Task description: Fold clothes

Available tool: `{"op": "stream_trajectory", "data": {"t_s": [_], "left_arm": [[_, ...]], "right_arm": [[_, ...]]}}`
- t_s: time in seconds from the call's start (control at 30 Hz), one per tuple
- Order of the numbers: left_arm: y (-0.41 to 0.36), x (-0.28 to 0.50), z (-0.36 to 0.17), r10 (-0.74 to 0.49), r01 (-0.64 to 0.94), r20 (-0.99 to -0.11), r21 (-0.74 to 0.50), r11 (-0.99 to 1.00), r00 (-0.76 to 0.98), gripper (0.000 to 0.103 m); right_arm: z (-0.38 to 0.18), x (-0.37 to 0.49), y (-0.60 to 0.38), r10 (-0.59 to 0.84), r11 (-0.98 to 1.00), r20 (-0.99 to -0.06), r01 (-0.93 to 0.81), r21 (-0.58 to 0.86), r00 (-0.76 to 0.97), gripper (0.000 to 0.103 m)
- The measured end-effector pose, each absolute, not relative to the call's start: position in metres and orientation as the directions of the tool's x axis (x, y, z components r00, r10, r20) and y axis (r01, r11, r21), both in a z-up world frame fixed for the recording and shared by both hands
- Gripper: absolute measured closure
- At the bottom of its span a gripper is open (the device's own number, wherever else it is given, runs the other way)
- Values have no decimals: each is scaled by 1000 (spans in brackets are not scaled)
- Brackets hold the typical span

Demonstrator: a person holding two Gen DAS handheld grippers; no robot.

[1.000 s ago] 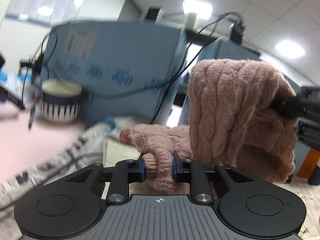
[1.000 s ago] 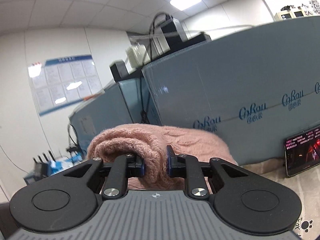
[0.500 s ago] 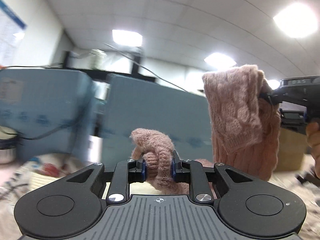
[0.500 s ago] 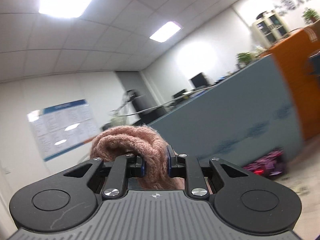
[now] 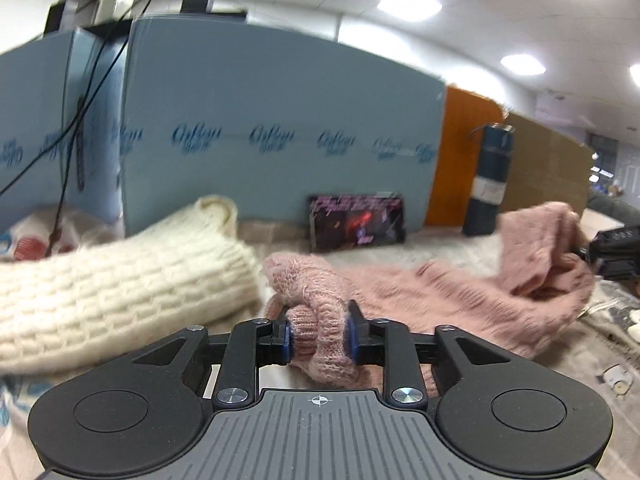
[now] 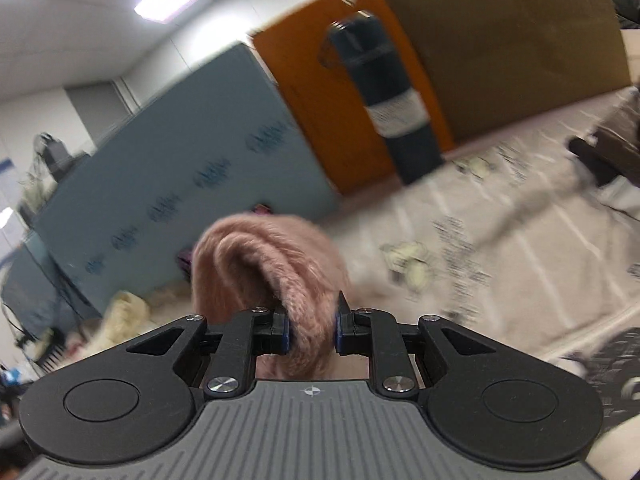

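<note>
Sweater (image 5: 460, 300) was the pink knit one, and in the left wrist view it was strung out low across the table (image 5: 608, 344), sagging in the middle between the two grippers. Left gripper (image 5: 319, 338) was clenched on a bunched wad of the knit, both pads buried in it. Over at the far right edge the right gripper (image 5: 612, 252) had the other end pinched. A cream sweater (image 5: 120, 280) lay just beside the pink one on the left, and a phone (image 5: 357, 222) and a flask (image 5: 490, 180) stood at the back by the divider.

Right wrist view was pretty blurry, but the right gripper (image 6: 312, 330) was clearly clamped on a thick fold of sweater (image 6: 264, 264), with the table (image 6: 500, 280) below.

My take on doing this bit well: keep both grips tight, pull the ends apart evenly so the slack goes out, and lay it flat clear of the cream sweater so the two don't tangle.
</note>
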State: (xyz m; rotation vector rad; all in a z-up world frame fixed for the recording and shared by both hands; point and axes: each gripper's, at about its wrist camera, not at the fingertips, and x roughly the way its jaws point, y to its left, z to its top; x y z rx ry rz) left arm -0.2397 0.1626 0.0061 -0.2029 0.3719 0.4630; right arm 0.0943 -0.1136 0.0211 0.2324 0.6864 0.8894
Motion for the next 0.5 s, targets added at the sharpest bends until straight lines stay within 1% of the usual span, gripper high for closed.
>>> {"op": "stream_trajectory", "data": {"t_s": [0.03, 0.07, 0.1, 0.13, 0.17, 0.2, 0.23, 0.27, 0.3, 0.33, 0.4, 0.5], "left_arm": [[165, -241, 5, 397, -475, -402, -112, 873, 825, 76], [167, -243, 5, 398, -480, -410, -116, 869, 821, 74], [170, -242, 4, 400, -485, -417, -121, 866, 817, 69], [171, -242, 3, 408, -496, -421, -122, 860, 810, 61], [172, -242, 3, 417, -507, -424, -121, 854, 804, 57], [172, -242, 3, 431, -514, -419, -106, 851, 799, 49], [172, -242, 4, 444, -522, -413, -92, 848, 795, 43], [172, -241, 4, 457, -529, -408, -77, 845, 790, 38], [172, -241, 5, 470, -536, -402, -63, 842, 785, 30], [172, -241, 6, 483, -542, -395, -46, 839, 781, 24], [164, -239, 9, 501, -531, -366, 23, 847, 784, 18], [155, -232, 15, 501, -496, -347, 112, 861, 793, 16]], "right_arm": [[20, 96, -112, 767, 634, -468, -634, 443, 439, 81], [19, 98, -112, 754, 647, -480, -633, 426, 447, 76], [18, 100, -113, 742, 659, -492, -631, 410, 455, 67], [20, 101, -116, 732, 668, -493, -639, 383, 470, 63], [24, 101, -122, 724, 674, -487, -652, 348, 488, 58], [28, 101, -128, 716, 680, -480, -663, 314, 507, 54], [32, 101, -133, 708, 685, -473, -674, 278, 524, 51], [36, 101, -139, 700, 689, -464, -683, 243, 542, 46], [40, 101, -145, 693, 693, -455, -691, 207, 559, 43], [44, 100, -150, 685, 697, -445, -697, 170, 576, 42], [52, 100, -162, 671, 702, -424, -706, 97, 609, 33], [64, 100, -179, 650, 705, -386, -709, -14, 654, 23]]}}
